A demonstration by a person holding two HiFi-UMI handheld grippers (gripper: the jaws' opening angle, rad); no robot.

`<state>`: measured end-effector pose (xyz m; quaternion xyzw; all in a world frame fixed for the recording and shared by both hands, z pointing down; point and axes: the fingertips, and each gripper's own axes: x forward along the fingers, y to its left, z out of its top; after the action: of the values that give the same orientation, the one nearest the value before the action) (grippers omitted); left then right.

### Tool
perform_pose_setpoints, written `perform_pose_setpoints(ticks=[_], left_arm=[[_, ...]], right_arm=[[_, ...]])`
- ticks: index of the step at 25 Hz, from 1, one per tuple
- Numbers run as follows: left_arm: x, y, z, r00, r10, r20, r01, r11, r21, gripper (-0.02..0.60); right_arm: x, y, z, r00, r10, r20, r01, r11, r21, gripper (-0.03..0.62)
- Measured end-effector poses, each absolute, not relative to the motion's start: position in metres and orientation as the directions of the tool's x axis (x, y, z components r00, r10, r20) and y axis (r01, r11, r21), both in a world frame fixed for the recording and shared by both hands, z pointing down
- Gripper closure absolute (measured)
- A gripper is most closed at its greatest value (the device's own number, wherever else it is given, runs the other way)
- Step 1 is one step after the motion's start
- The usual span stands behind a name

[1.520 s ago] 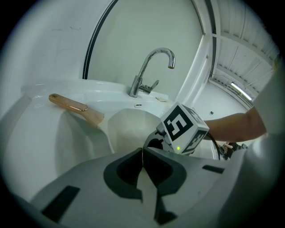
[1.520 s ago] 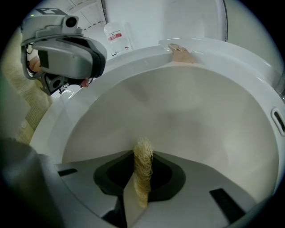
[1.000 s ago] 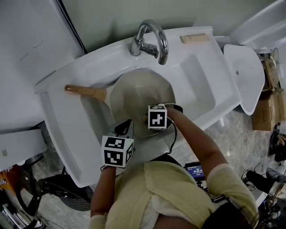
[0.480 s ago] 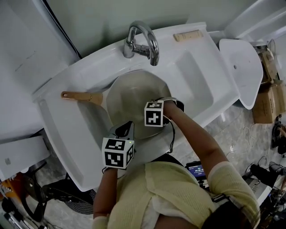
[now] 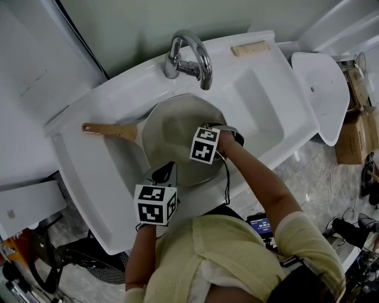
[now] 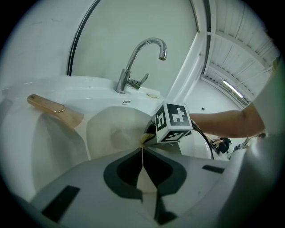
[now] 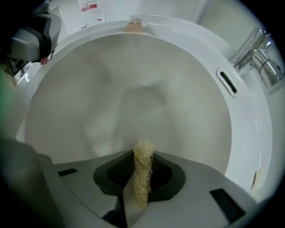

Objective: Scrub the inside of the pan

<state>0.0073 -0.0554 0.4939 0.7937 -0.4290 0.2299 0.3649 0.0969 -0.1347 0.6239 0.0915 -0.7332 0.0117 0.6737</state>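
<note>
Scrubber point(image 7: 143, 171) pinched in right tool point(image 7: 142, 155) inside pan point(image 7: 133, 89); left tool point(image 6: 142, 150) clamps pan's rim; label point(image 7: 89, 6) print unreadable

This looks like a makeshift workroom or storeroom rather than a lived-in kitchen: a white sink point(image 5: 266, 118) with a chrome faucet point(image 5: 192, 56) stands among other loose white fixtures point(image 5: 323, 89), with cardboard boxes point(image 5: 350, 142) and tangled cables point(image 5: 346, 228) on the marbled floor point(image 5: 308, 171).
</note>
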Motion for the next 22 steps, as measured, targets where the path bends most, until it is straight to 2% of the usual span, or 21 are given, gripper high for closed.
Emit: perform_pose_setpoints(ticks=[22], left_arm=[[-0.002,-0.056,0.491,0.494,-0.541,0.681,-0.869,-0.330,0.369,0.525]], right_arm=[[0.070,-0.170,0.621,-0.196,-0.275,0.941,-0.312,0.927,0.206,0.507]])
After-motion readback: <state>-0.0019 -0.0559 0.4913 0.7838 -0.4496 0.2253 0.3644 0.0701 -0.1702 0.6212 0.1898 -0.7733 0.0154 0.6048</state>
